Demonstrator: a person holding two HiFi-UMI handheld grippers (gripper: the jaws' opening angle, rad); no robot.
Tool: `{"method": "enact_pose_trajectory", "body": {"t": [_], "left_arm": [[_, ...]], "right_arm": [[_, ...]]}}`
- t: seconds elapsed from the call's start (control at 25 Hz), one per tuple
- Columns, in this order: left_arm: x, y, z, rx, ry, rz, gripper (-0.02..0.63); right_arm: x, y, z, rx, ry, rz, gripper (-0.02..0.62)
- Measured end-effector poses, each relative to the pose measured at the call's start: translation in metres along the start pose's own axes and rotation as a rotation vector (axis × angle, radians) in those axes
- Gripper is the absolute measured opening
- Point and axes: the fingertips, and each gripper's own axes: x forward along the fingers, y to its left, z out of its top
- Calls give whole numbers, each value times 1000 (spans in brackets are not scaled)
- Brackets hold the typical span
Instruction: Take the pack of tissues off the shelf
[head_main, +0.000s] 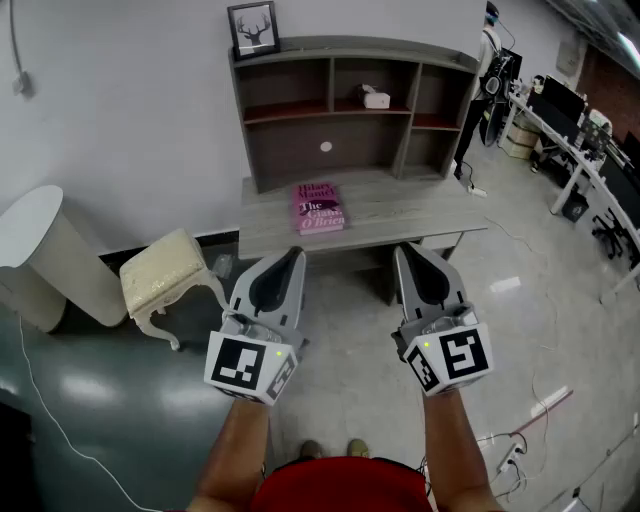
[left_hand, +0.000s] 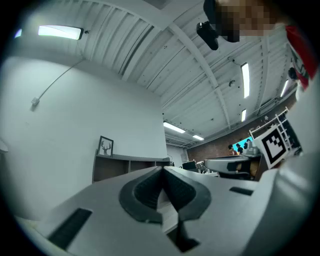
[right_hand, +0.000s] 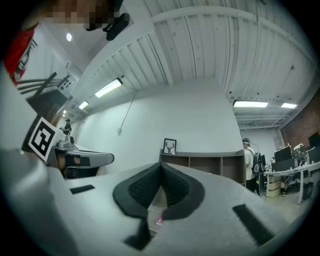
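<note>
Left claw (head_main: 294, 254), right claw (head_main: 404, 251) shut — book (head_main: 318, 207) lies below shelved tissues (head_main: 375, 98).

**What lies around my two grippers**

My left gripper (head_main: 292, 256) and right gripper (head_main: 406, 252) sit side by side at the front edge of the desk (head_main: 400, 215). Just ahead of the left gripper, a book (head_main: 318, 207) lies on the desk. Behind the book, the shelf (head_main: 350, 110) stands on the back of the desk, against the wall. The pack of tissues (head_main: 375, 98) rests in its upper middle compartment, well ahead of both grippers. A framed picture (head_main: 252, 28) stands on the shelf's top, at its left end. A stool (head_main: 170, 275) is on the floor left of the left gripper.
</note>
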Motion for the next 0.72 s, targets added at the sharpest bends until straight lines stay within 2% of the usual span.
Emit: {"method": "enact_pose_trajectory", "body": {"t": [0.44,0.72], "left_arm": [[-15,39,3,-15,-32,-23,8],[6,61,-9,-32,-36,-34,8]], "right_arm": [[13,28,0,14,-12,-45,5],[41,21,-15,24,12,-63,5]]}}
